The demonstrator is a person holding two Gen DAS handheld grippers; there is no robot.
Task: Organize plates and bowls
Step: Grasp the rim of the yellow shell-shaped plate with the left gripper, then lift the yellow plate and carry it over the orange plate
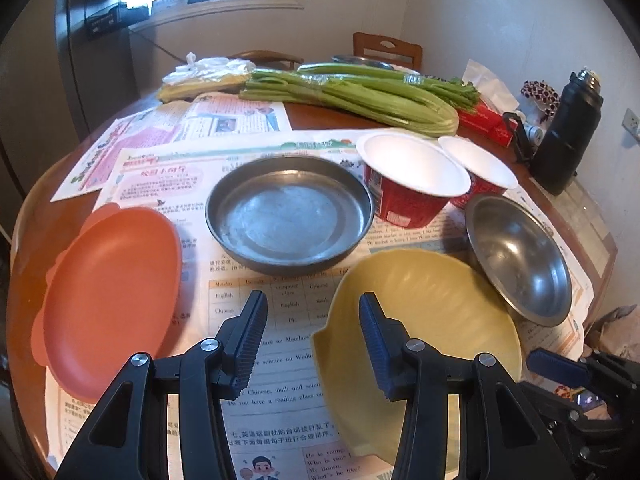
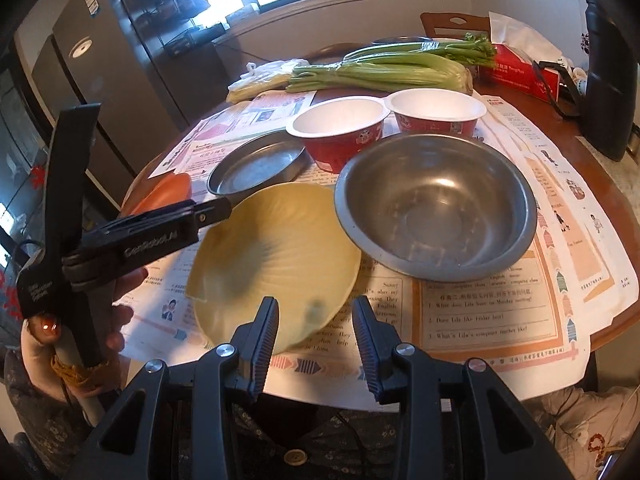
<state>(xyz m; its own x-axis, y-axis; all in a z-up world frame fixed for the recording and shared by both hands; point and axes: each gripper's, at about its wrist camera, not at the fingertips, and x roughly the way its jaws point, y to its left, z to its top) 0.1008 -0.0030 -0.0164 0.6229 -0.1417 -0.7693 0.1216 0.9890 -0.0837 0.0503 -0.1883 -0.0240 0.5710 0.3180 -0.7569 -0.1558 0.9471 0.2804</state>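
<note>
A yellow bowl (image 1: 432,320) (image 2: 276,256) lies on newspaper at the table's near edge. My left gripper (image 1: 314,338) is open just above its left rim, one finger over the paper, one over the bowl. My right gripper (image 2: 316,330) is open and empty, just in front of the yellow bowl. A steel bowl (image 1: 520,256) (image 2: 436,208) sits right of the yellow bowl. A grey metal plate (image 1: 288,216) (image 2: 256,168) and an orange plate (image 1: 112,296) (image 2: 168,192) lie to the left. Two red paper bowls (image 1: 416,180) (image 2: 340,132) stand behind.
Celery (image 1: 360,92) (image 2: 380,68), a plastic bag (image 1: 208,70), a red tissue box (image 2: 520,68) and a black flask (image 1: 568,128) are at the back of the round table (image 2: 600,152). Newspapers (image 2: 480,312) cover the table. A fridge (image 2: 100,80) stands to the left.
</note>
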